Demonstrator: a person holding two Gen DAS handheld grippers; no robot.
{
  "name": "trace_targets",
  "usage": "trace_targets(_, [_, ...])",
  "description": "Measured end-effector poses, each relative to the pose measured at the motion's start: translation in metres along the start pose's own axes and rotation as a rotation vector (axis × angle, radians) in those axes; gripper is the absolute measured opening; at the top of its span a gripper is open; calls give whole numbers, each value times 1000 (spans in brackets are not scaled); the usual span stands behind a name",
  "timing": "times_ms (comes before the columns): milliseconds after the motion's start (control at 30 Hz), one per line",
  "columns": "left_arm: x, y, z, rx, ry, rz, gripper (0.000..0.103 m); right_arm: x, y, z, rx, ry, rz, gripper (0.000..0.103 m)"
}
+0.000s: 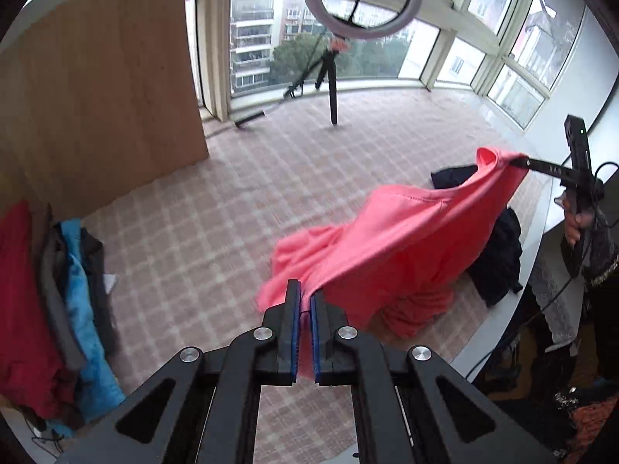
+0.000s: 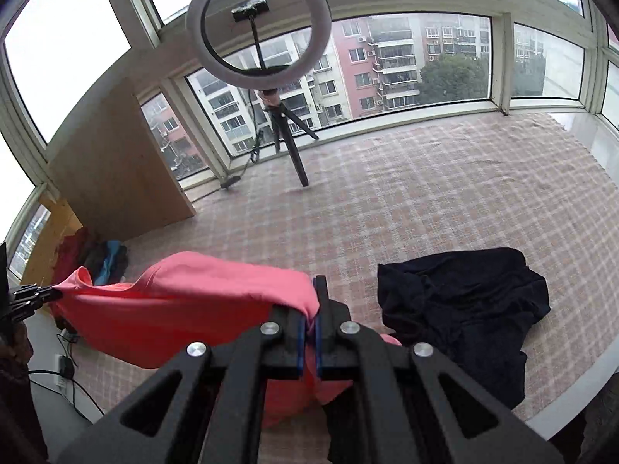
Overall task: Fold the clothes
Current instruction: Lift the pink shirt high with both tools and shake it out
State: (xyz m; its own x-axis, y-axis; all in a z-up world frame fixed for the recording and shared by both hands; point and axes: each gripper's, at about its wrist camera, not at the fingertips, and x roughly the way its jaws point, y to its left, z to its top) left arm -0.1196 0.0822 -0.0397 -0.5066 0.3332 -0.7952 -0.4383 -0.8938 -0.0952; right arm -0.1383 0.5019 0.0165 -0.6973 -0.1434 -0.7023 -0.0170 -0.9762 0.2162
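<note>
A pink garment [image 1: 402, 239] hangs stretched between both grippers above the checked table cover [image 1: 216, 208]. My left gripper [image 1: 305, 294] is shut on one corner of it. My right gripper [image 2: 313, 305] is shut on the other corner of the pink garment [image 2: 185, 305]. The right gripper also shows at the right of the left wrist view [image 1: 520, 162], and the left gripper at the left edge of the right wrist view [image 2: 46, 294]. The garment's lower part drapes down onto the cover.
A black garment [image 2: 460, 313] lies crumpled on the cover at the right. A pile of red, grey and blue clothes [image 1: 50, 309] sits at the left by a wooden panel [image 1: 100, 92]. A ring light on a tripod [image 2: 261, 38] stands at the back by the windows.
</note>
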Motion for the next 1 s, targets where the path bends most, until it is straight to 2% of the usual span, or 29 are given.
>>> trace_targets(133, [-102,20,72,31,-218,125,4,-63,65,67,-136,-167,36,3])
trace_targets(200, [-154,22,90,36,-328,162,4,-107,95,87,-188,-276,62,3])
trace_targets(267, [-192,29,96,34,-395,195,4,-143,119,101,-233,-368,62,3])
trace_targets(333, [-229,36,102,32,-457,226,4,-158,135,107,-276,-389,35,3])
trace_targets(400, [-250,42,103,20,-459,261,4,-166,147,111,-310,-377,15,3])
trace_targets(433, [-260,43,100,19,-462,262,4,-177,150,113,-307,-398,29,3])
trace_targets(500, [-286,41,94,23,-514,243,4,-207,154,114,-291,-469,83,3])
trace_targets(600, [-324,34,85,33,-594,253,4,-249,160,114,-296,-563,110,3])
trace_targets(700, [-348,27,87,61,-605,307,4,-275,168,110,-320,-610,115,3])
trace_targets(833, [-359,20,85,107,-608,341,4,-292,177,98,-356,-654,102,3])
trace_targets(933, [-354,24,82,99,-613,309,4,-290,179,90,-373,-664,112,3])
trace_targets(1000, [-342,32,87,102,-592,298,4,-274,177,90,-369,-655,106,3])
